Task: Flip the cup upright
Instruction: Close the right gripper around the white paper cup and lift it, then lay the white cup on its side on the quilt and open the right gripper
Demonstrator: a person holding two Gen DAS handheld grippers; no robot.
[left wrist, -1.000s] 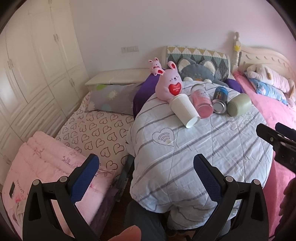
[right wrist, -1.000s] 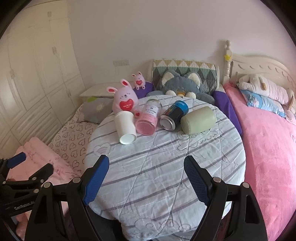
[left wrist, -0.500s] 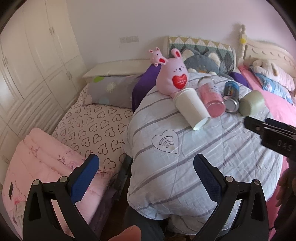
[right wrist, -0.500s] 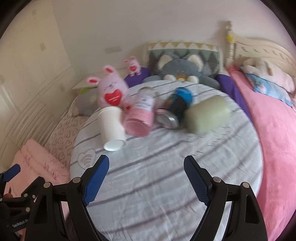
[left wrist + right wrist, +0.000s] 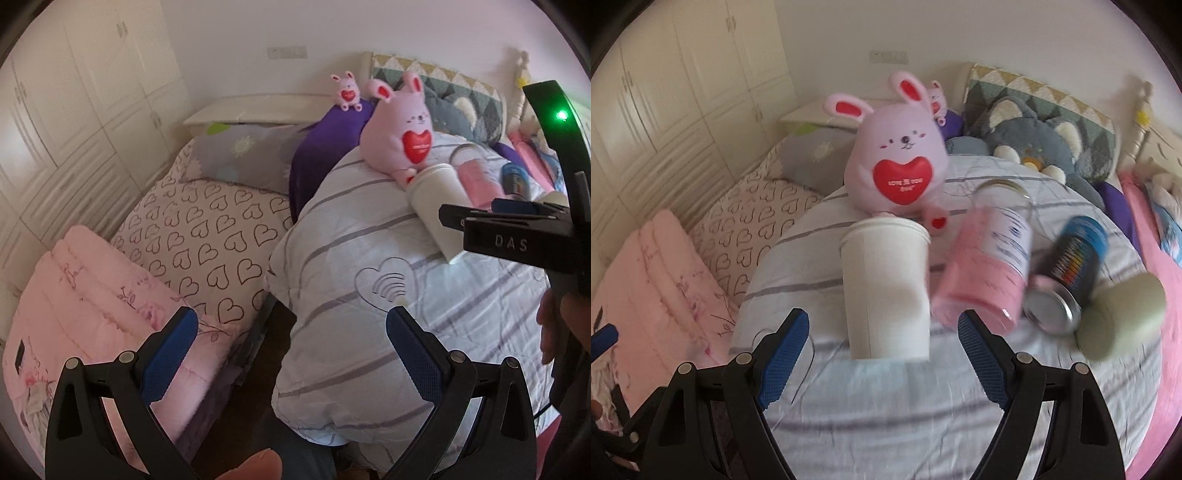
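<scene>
The white paper cup (image 5: 886,291) lies on its side on a round surface covered by a grey-striped quilt (image 5: 886,406). Its long axis runs roughly away from the right wrist camera. In the left wrist view the wider end faces the near side and the narrower end points toward the pink rabbit plush (image 5: 899,171), which sits just behind it; the right wrist view is blurred there.

Just beside the cup on its right lies a pink-filled clear jar (image 5: 990,266), also on its side. Next come a dark can (image 5: 1067,280) and a pale green cylinder (image 5: 1123,317), both lying down.

The right tongs (image 5: 882,339) are spread wide, blue pads on either side of the cup's near end, neither pad seen touching it. In the left wrist view they appear side-on above the cup (image 5: 439,206).

The left tongs (image 5: 291,339) are also spread wide and grip nothing, well apart from the cup, over the quilt's near edge beside the heart-print bedding (image 5: 207,236).
</scene>
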